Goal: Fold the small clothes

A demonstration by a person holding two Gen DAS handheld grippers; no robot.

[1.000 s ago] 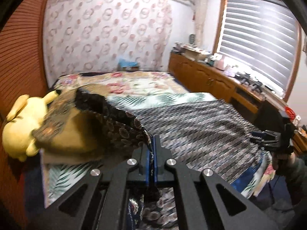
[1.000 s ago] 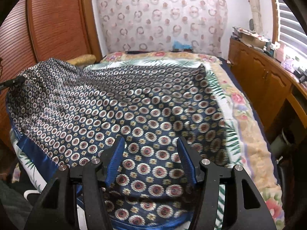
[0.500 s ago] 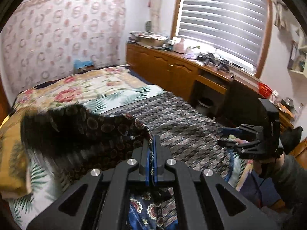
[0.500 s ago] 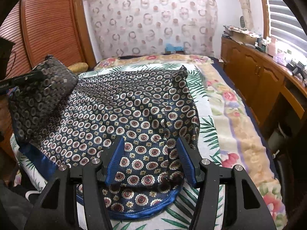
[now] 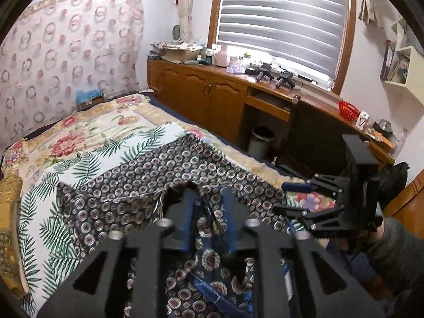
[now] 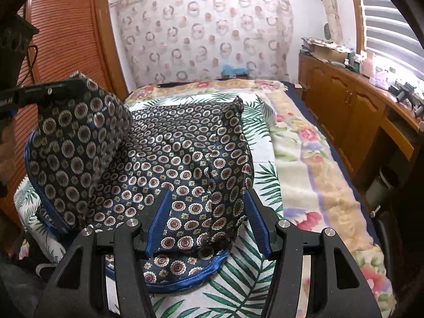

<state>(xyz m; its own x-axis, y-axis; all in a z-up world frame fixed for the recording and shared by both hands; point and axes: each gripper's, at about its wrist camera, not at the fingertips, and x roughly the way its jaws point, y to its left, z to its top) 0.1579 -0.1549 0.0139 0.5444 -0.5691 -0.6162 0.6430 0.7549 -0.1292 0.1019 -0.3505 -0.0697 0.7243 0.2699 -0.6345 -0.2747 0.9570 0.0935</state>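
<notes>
So the thing being folded is a dark navy silky cloth with little ring-and-flower medallions and a bright blue hem (image 6: 185, 159), lying on the bed's white palm-leaf sheet (image 6: 238, 286), near the foot end. One side of it is lifted up off that sheet and hangs doubled over the rest of the cloth.

The left gripper (image 5: 206, 206) has a bunched fold of the cloth sitting between its blue-padded fingers (image 5: 186, 212). Its jaws have just been opening, and there's a visible gap now, so the pads aren't really pressing on the fabric even though it's draped right there. In the right wrist view that same gripper (image 6: 47, 90) shows at the top of the raised flap, off to the side of the sheet.

The right gripper (image 6: 209, 220) hovers over the cloth's near hemmed edge with its jaws spread wide, nothing pinched. The blue fingers (image 6: 159, 220) straddle the fabric; can't tell if they touch it.

Beyond the sheet there's a floral blanket (image 5: 79, 135), and a wooden cabinet (image 5: 206, 98) runs along the window side.
</notes>
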